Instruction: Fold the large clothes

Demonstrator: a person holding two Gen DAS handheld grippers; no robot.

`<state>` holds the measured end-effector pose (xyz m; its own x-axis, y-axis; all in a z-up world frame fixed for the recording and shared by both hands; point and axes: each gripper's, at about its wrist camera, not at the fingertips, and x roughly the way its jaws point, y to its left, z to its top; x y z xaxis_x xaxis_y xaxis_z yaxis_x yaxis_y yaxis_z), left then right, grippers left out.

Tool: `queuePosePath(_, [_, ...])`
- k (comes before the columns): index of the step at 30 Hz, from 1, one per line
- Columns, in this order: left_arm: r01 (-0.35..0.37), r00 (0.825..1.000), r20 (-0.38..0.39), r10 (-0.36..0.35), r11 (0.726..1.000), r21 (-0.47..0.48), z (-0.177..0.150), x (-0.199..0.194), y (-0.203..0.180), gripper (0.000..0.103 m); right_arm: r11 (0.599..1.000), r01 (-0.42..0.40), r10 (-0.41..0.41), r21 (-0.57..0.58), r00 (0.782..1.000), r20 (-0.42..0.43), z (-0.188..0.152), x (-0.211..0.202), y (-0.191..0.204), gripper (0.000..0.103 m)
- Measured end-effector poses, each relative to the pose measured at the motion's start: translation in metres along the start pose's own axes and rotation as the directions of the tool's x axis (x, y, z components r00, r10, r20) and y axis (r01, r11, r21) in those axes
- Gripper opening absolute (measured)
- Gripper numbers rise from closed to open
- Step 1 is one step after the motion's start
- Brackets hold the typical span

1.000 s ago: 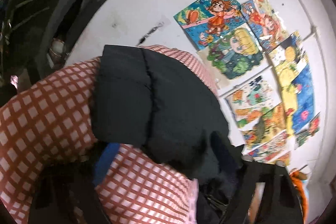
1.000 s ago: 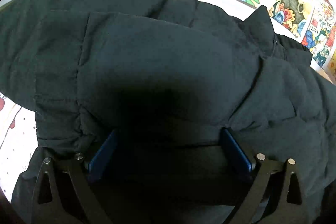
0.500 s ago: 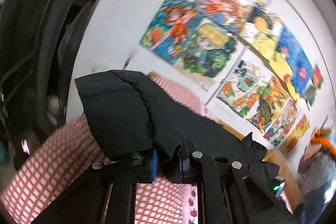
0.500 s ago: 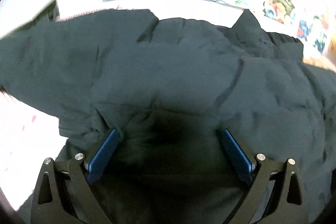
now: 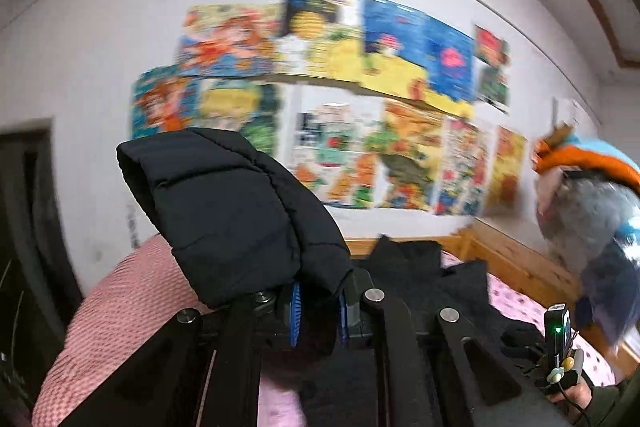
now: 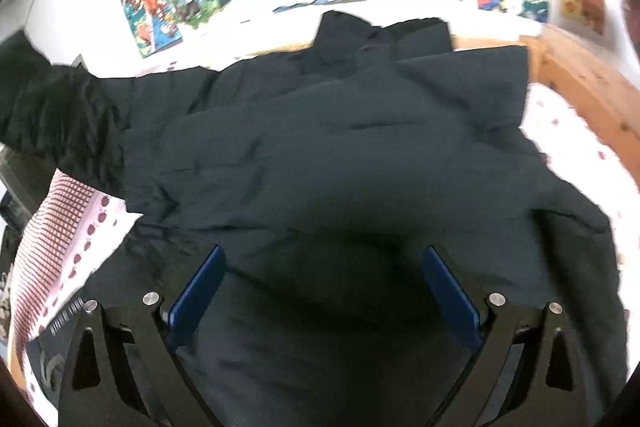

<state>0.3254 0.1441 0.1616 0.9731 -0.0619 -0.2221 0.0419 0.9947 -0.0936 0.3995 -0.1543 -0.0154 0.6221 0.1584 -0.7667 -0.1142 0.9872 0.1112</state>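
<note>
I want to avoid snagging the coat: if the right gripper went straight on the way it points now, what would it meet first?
Most likely the black puffer jacket itself. The right gripper has open jaws pointing down at its quilted body, spread on the bed. Depth is unclear, but nothing else shows between them.

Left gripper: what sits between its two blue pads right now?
In the left wrist view, the left gripper has a fold of the black padded jacket, seemingly its sleeve, pinched between its pads; nothing else is in that gap.
</note>
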Motion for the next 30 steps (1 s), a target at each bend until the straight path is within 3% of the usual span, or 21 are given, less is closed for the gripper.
queuePosePath(5, [0.112, 0.993, -0.044, -0.108, 0.989, 0.1, 0.002, 0.026, -0.081, 0.013, 0.998, 0.053, -0.052, -0.027, 0.997, 0.056, -0.007, -0.032, -0.036, 0.097])
queuePosePath(9, [0.213, 0.974, -0.115, -0.198, 0.967, 0.141, -0.013, 0.042, -0.135, 0.013, 0.992, 0.121, -0.116, -0.031, 0.987, 0.111, -0.015, -0.053, -0.062, 0.097])
queuePosePath(14, [0.343, 0.924, -0.236, -0.3, 0.925, 0.165, -0.049, 0.069, -0.192, 0.012, 0.987, 0.143, -0.151, 0.071, 0.981, 0.118, -0.024, -0.066, -0.113, 0.097])
queuePosePath(19, [0.431, 0.865, -0.369, -0.341, 0.881, 0.195, -0.1, 0.097, -0.237, 0.011, 0.97, 0.052, -0.085, 0.239, 0.988, 0.13, -0.033, -0.065, -0.157, 0.097])
queuePosePath(25, [0.47, 0.786, -0.507, -0.353, 0.874, 0.12, -0.151, 0.132, -0.25, 0.011, 0.943, -0.037, -0.011, 0.33, 0.99, 0.142, -0.042, -0.045, -0.177, 0.097])
queuePosePath(30, [0.481, 0.729, -0.587, -0.352, 0.874, 0.074, -0.175, 0.152, -0.248, 0.012, 0.934, -0.07, 0.024, 0.35, 0.991, 0.134, -0.045, -0.025, -0.174, 0.097])
